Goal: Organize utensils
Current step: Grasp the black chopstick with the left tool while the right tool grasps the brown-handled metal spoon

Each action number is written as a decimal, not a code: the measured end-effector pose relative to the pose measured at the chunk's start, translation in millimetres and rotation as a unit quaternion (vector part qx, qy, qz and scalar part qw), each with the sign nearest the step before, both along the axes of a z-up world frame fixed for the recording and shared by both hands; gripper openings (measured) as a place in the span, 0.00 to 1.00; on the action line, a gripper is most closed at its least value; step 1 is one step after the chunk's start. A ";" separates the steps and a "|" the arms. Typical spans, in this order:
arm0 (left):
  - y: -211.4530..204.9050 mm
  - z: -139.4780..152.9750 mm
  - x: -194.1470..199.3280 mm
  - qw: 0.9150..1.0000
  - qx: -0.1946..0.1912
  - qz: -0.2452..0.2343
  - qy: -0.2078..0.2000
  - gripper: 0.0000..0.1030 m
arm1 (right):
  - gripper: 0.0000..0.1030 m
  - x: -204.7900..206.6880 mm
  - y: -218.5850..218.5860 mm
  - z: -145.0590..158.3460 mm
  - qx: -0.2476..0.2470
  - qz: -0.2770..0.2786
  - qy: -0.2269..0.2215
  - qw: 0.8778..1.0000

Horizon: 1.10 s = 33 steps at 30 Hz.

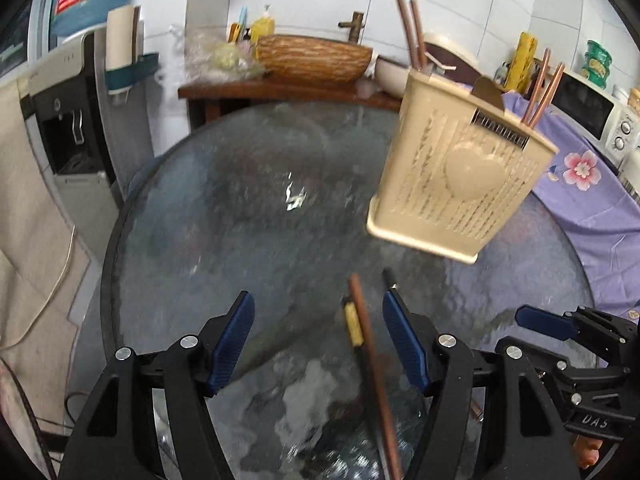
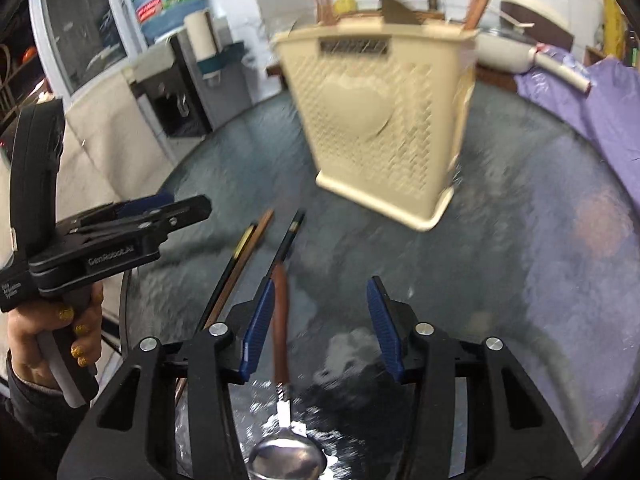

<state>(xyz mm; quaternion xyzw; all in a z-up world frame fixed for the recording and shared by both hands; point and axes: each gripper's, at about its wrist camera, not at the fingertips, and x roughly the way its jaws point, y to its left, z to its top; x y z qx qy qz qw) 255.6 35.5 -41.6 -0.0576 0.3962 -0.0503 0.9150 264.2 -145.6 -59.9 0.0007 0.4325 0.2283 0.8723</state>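
A beige slotted utensil holder [image 1: 456, 176] stands on the round glass table [image 1: 248, 208] and holds several brown chopsticks [image 1: 542, 88]. It also shows in the right wrist view [image 2: 380, 128]. My left gripper [image 1: 318, 340] is open over a brown chopstick [image 1: 372, 364] and a black chopstick with a yellow band [image 1: 353, 326] lying on the glass. My right gripper [image 2: 320, 324] is open above a spoon with a brown handle [image 2: 280, 320] and steel bowl [image 2: 286, 458]. More loose chopsticks [image 2: 244, 252] lie to its left.
A purple flowered cloth [image 1: 592, 184] covers the right side. A water dispenser [image 1: 68, 120] stands at the left, a woven basket [image 1: 312, 58] and a microwave [image 1: 592, 108] behind. The left gripper body [image 2: 100, 248] shows at the left of the right wrist view.
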 end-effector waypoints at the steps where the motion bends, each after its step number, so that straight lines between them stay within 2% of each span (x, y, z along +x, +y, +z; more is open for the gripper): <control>1: 1.9 -4.0 -1.3 1.000 0.000 0.001 0.006 0.63 | 0.44 -0.5 3.3 -2.3 -0.002 0.003 0.003 1.000; 11: -0.6 -22.6 -7.8 0.999 0.011 -0.011 0.029 0.55 | 0.34 -4.6 31.5 -24.3 -0.033 0.033 0.031 0.998; 22: -11.9 -20.8 -5.9 0.999 0.015 -0.024 0.028 0.47 | 0.27 4.5 42.2 -31.5 -0.051 0.044 0.035 0.997; 28: -14.4 -20.4 -2.9 0.999 0.016 -0.028 0.028 0.46 | 0.21 11.8 47.3 -31.3 -0.057 0.049 0.033 0.997; 30: -16.4 -19.4 -1.8 0.999 0.016 -0.030 0.027 0.46 | 0.16 13.3 48.8 -31.7 -0.061 0.052 0.029 0.996; 33: -21.5 -17.2 -1.2 0.999 0.017 -0.038 0.026 0.45 | 0.15 13.7 50.4 -31.7 -0.064 0.054 0.026 0.996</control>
